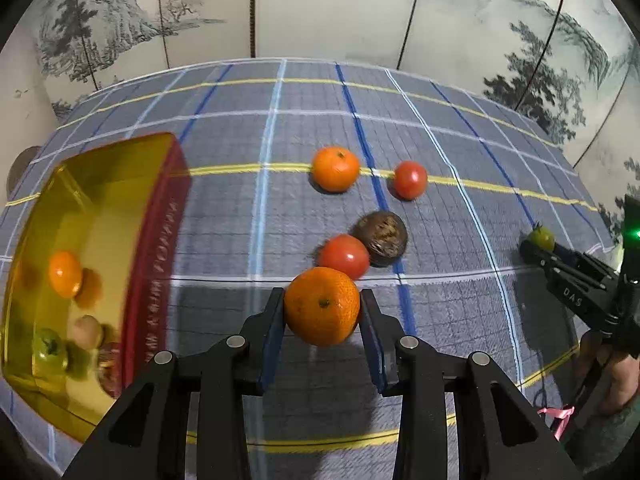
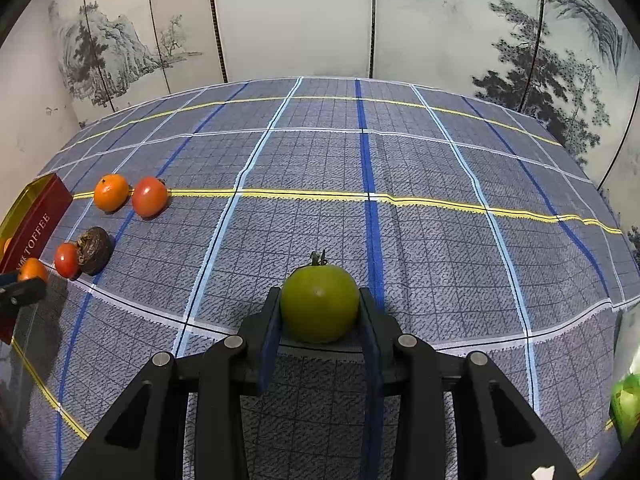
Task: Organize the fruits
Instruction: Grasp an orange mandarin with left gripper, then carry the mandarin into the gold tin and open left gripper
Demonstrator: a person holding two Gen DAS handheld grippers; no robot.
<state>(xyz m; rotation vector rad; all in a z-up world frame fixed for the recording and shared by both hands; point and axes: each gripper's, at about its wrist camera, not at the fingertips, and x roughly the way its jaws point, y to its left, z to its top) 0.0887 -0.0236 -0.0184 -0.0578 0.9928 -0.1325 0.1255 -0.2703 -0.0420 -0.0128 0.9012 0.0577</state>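
I see the blue-grey plaid tablecloth (image 2: 440, 240) spread across the whole work surface, with painted folding-screen panels (image 2: 300, 20) standing behind it. At the left sits the open gold-lined red toffee tin (image 1: 160, 240), and inside it I count a small orange mandarin (image 1: 65, 274), a green tomato (image 1: 50, 350) and a pale round fruit (image 1: 86, 332). My left gripper (image 1: 322, 306) is clamped on a large orange mandarin (image 1: 322, 306), just right of the tin. Beyond it lie a red tomato (image 1: 344, 256) touching a dark brown wrinkled fruit (image 1: 380, 238), and farther back another mandarin (image 1: 335, 168) beside a second red tomato (image 1: 409, 180). My right gripper (image 2: 320, 304) is closed on a green stemmed tomato (image 2: 320, 304), well apart to the right.
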